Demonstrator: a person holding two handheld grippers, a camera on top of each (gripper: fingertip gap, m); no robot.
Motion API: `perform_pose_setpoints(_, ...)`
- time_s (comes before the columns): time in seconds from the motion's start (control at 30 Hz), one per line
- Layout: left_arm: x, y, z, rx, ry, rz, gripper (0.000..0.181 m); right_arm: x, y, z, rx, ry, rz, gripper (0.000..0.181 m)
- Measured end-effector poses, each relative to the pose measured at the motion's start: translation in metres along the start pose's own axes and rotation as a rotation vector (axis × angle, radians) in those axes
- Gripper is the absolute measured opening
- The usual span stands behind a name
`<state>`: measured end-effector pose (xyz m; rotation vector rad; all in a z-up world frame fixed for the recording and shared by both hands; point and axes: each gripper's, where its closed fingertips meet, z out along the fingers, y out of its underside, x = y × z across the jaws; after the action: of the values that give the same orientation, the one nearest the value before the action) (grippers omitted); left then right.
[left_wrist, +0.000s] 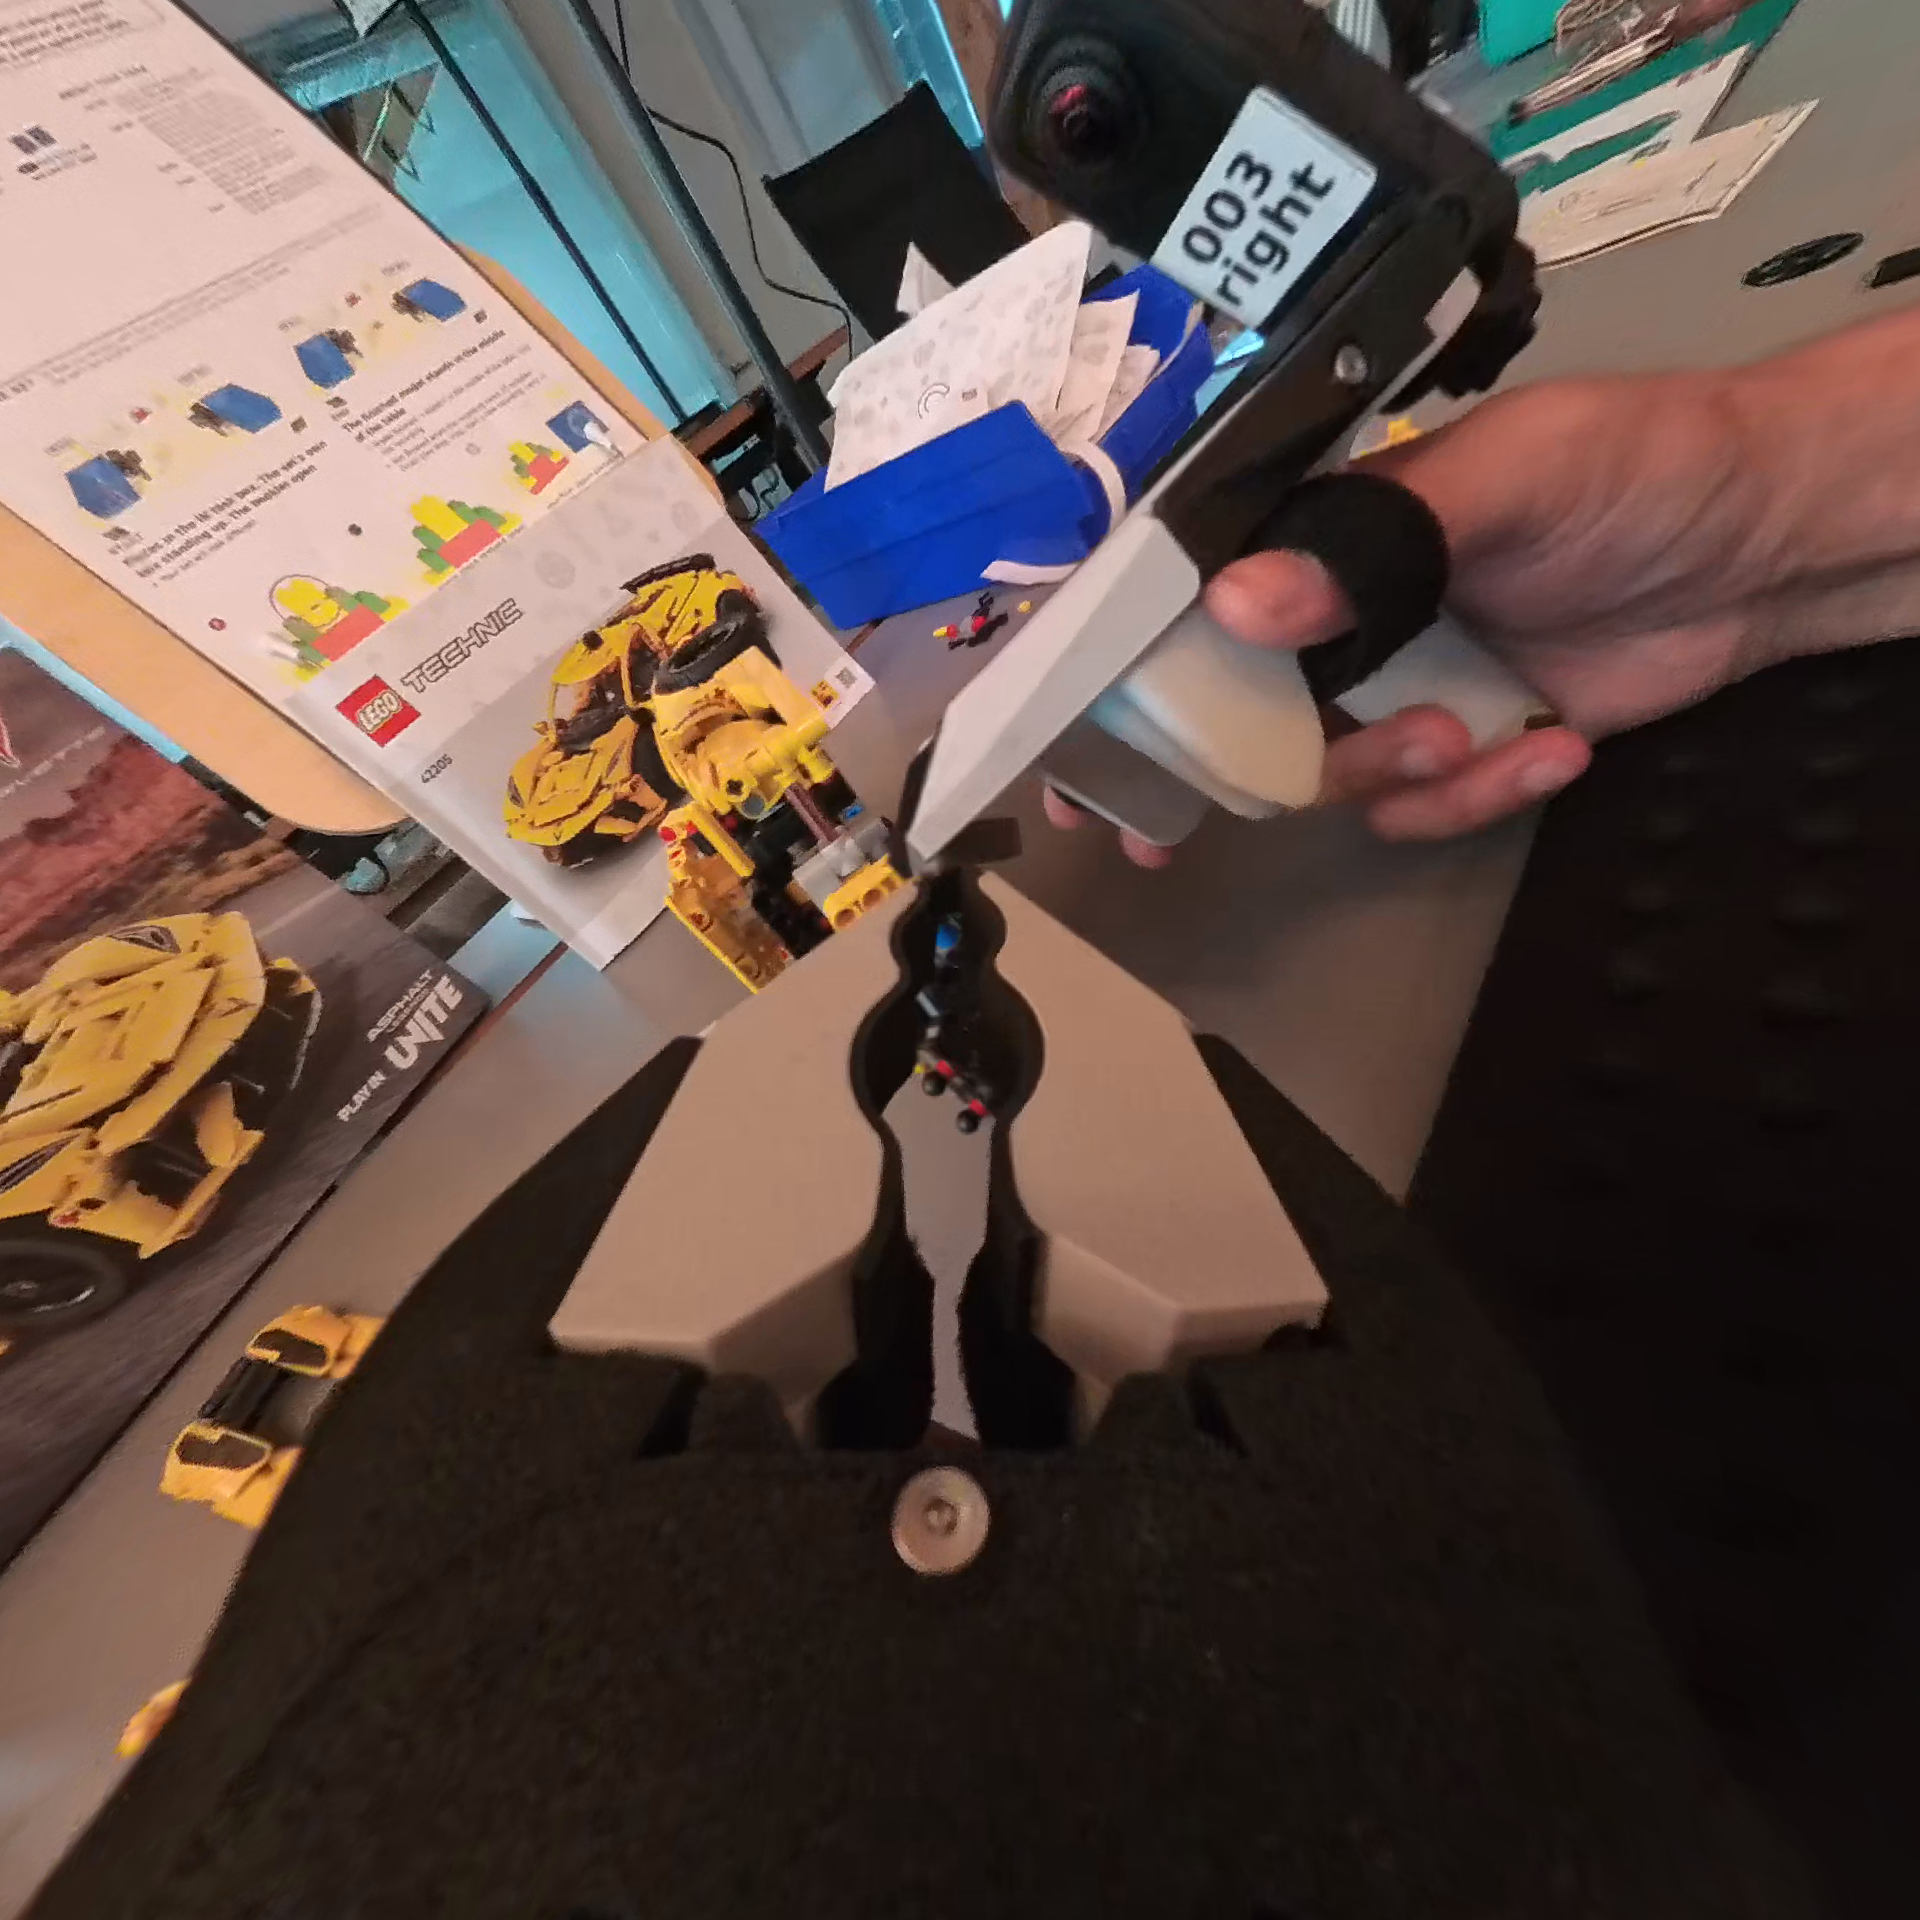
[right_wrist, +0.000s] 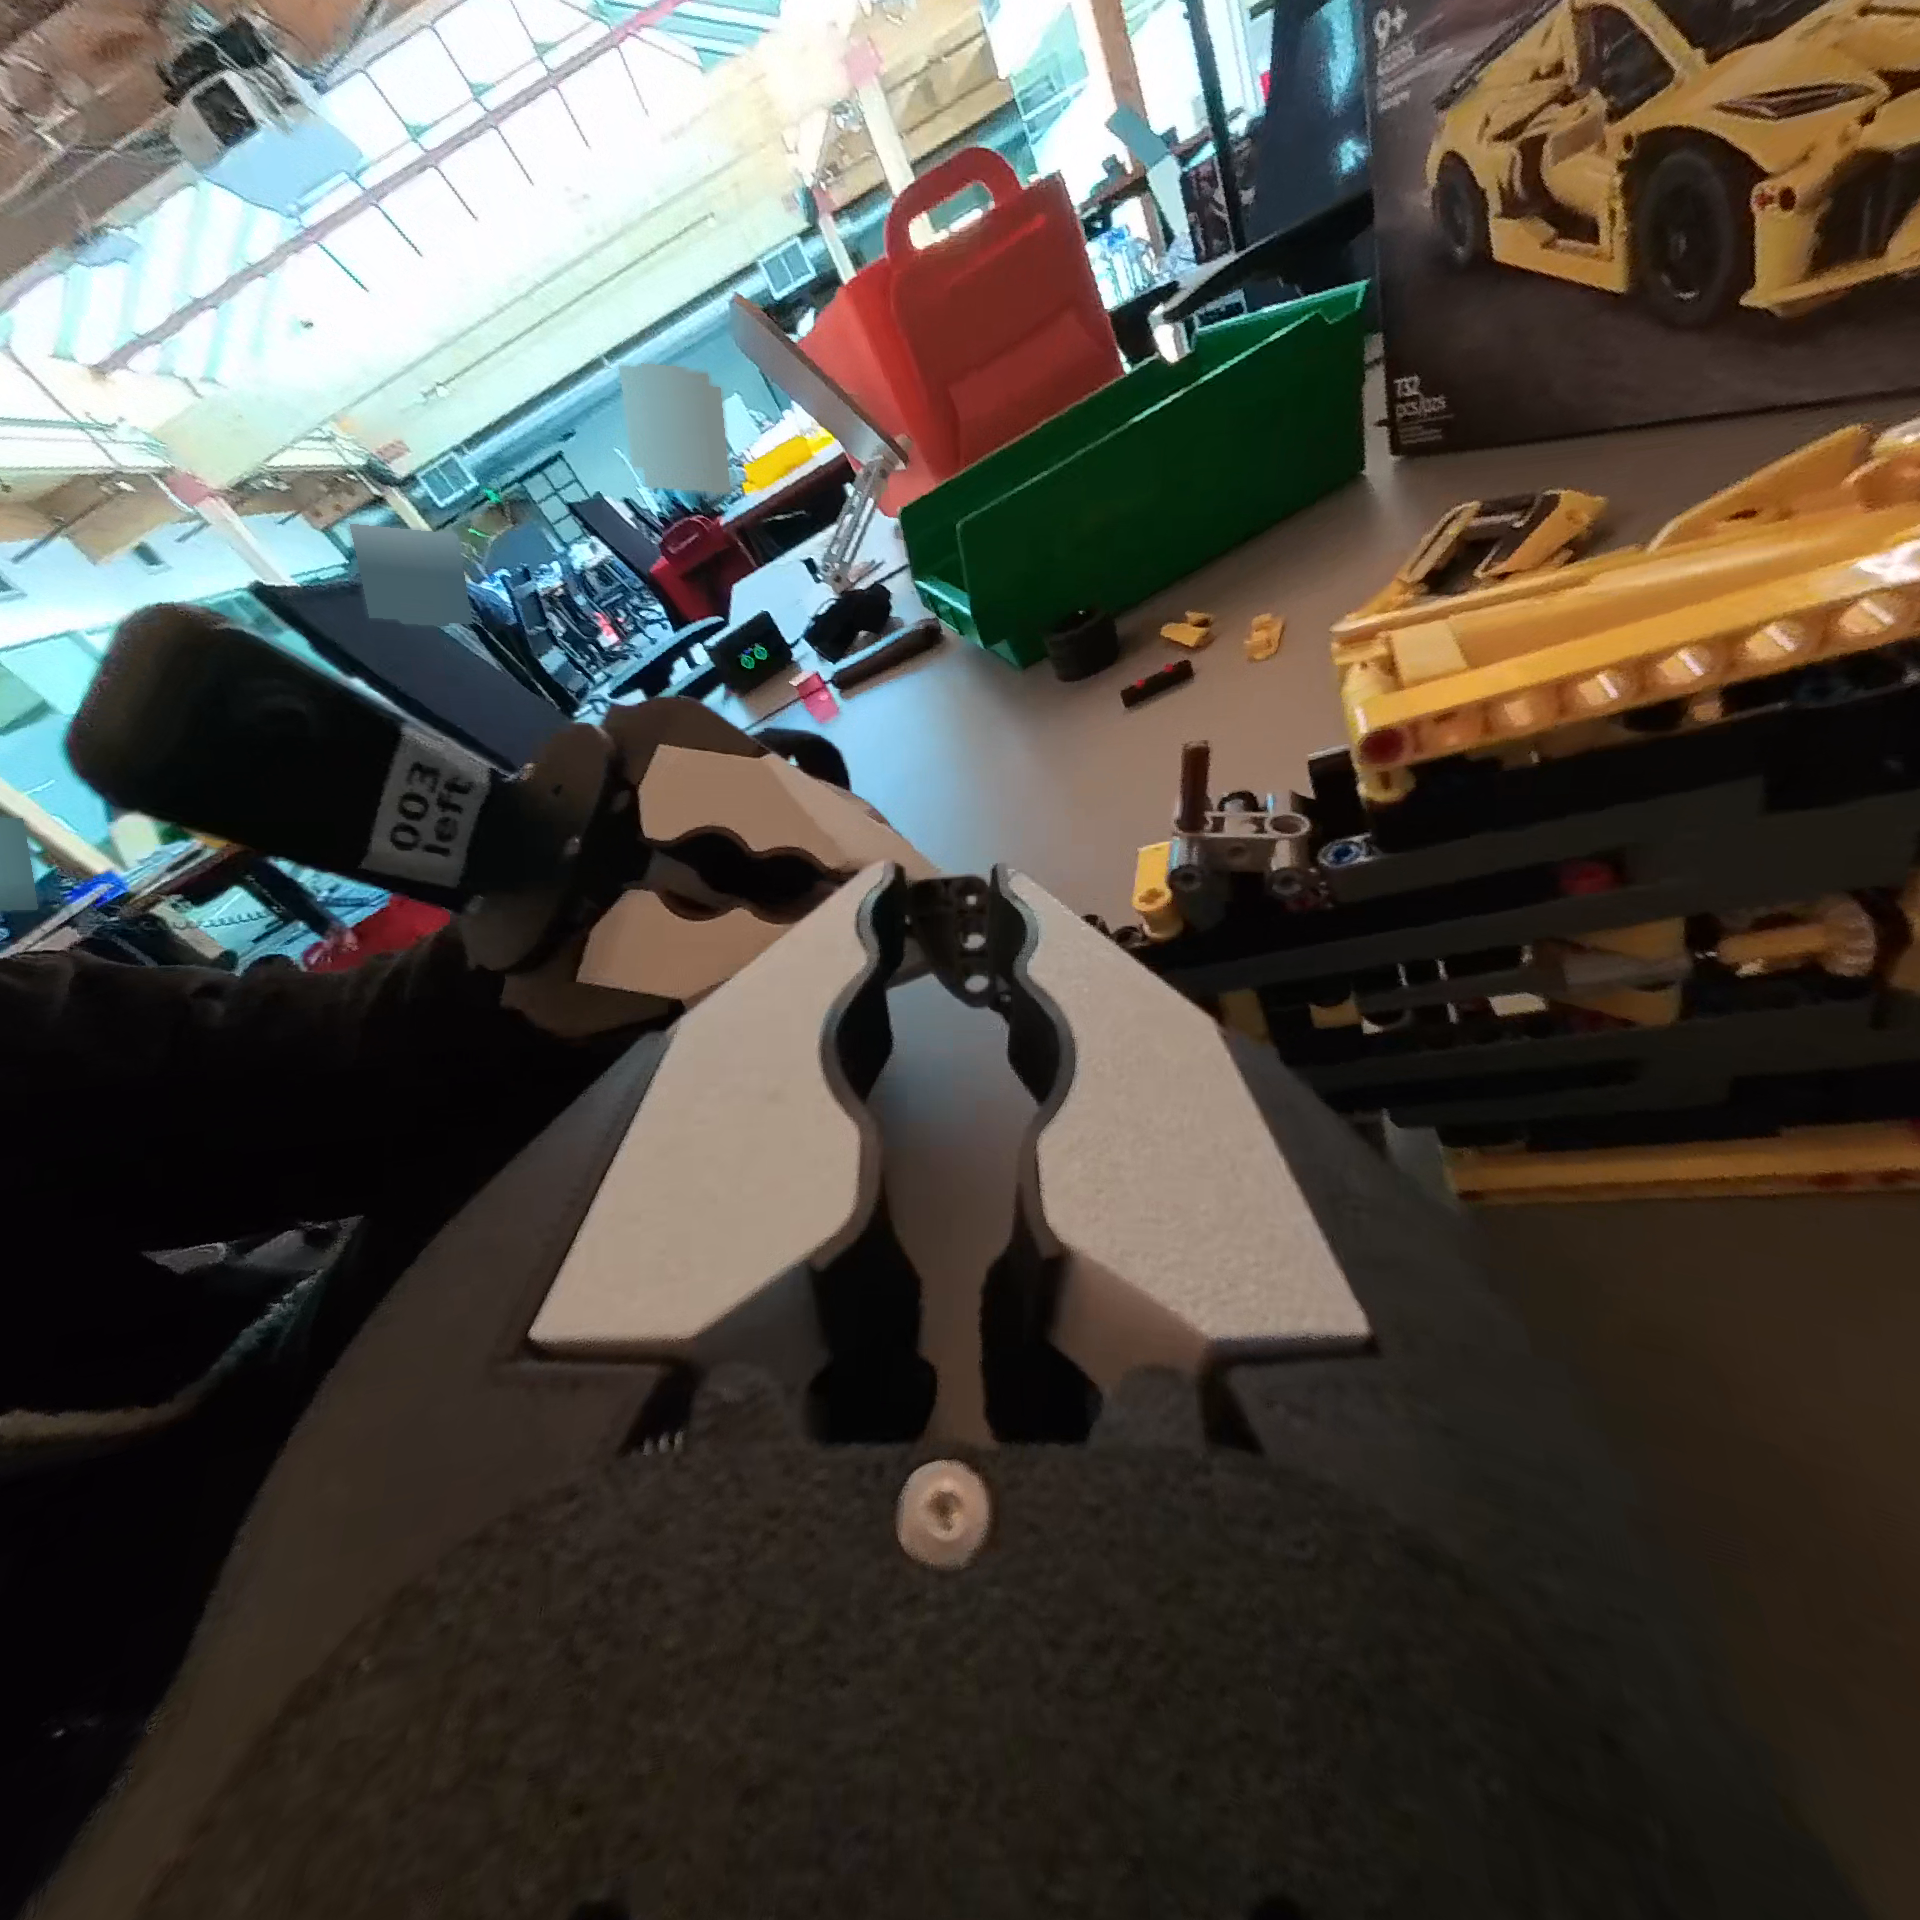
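Observation:
My left gripper (left_wrist: 940, 904) is shut on a small black brick assembly (left_wrist: 951, 1039) with red pins and a blue bit, held above the grey table (left_wrist: 1247, 987). My right gripper (right_wrist: 945, 888) is shut on a short black beam with holes (right_wrist: 964, 930). The two grippers meet tip to tip: the right gripper (left_wrist: 930, 854) comes in from the upper right in the left wrist view, and the left gripper (right_wrist: 821, 873) comes in from the left in the right wrist view. A partly built yellow and black car model (left_wrist: 748, 821) (right_wrist: 1610, 831) stands just beyond them.
An instruction booklet (left_wrist: 582, 727), a blue bin with paper bags (left_wrist: 935, 509), the set's box (left_wrist: 156, 1039) (right_wrist: 1642, 208) and loose yellow body parts (left_wrist: 260, 1403) lie around. A green bin (right_wrist: 1143, 499), a red bag (right_wrist: 987, 301), a black wheel (right_wrist: 1081, 644) and small pieces (right_wrist: 1226, 634) are farther off. The grippers are tip to tip, or close to it.

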<state>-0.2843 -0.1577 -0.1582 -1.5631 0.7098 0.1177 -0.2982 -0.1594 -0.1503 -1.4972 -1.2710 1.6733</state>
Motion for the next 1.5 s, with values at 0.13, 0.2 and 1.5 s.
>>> perform_pose_setpoints(0.13, 0.0, 0.002, 0.003, -0.025, -0.012, -0.006, 0.003, 0.004, 0.002, -0.001, -0.02, 0.011, 0.026, 0.014)
perform_pose_setpoints(0.2, 0.0, 0.0, 0.004, -0.012, -0.005, -0.043, 0.003, 0.004, -0.001, -0.004, -0.007, 0.012, 0.022, 0.014)
perform_pose_setpoints(1.5, 0.028, -0.024, -0.002, 0.143, 0.046, 0.103, 0.004, -0.001, 0.003, -0.069, 0.013, 0.053, 0.039, 0.03)
